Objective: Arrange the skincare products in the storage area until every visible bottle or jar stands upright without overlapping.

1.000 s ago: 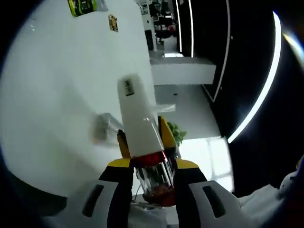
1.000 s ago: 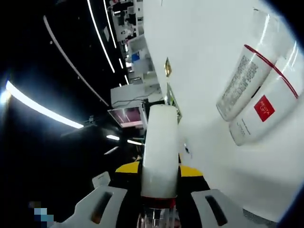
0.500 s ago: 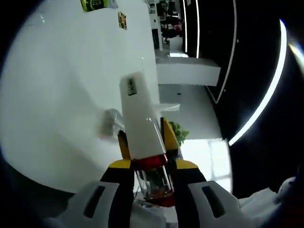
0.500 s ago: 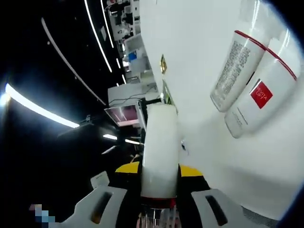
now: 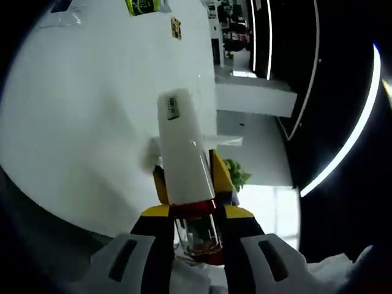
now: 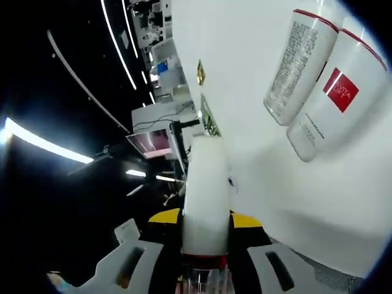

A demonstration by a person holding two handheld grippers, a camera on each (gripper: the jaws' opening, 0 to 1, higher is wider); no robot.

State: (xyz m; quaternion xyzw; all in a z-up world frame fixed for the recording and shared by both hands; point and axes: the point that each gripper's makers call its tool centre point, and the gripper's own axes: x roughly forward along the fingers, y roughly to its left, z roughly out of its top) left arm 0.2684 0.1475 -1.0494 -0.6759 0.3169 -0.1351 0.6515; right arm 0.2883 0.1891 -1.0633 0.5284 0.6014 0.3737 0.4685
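Note:
In the left gripper view my left gripper (image 5: 188, 184) is shut on a white skincare tube (image 5: 181, 150) with a red band and a clear cap at its base; the tube points out over the white table (image 5: 79, 110). In the right gripper view my right gripper (image 6: 205, 217) is shut on a second white tube (image 6: 206, 190) with a red band. Two white tubes stand side by side on the white table (image 6: 245, 79) there, one with grey print (image 6: 297, 64) and one with a red square label (image 6: 334, 98).
A green packet (image 5: 142, 5) and a small yellow tag (image 5: 176, 27) lie at the table's far end. Beyond the table edge the room is dark with bright light strips, a white counter (image 5: 254, 98) and a green plant (image 5: 236, 174). A small yellow tag (image 6: 199, 71) shows on the table.
Both views have shifted a little as the hands moved. In the right gripper view the two standing tubes have slid toward the upper edge. Both grips are unchanged.

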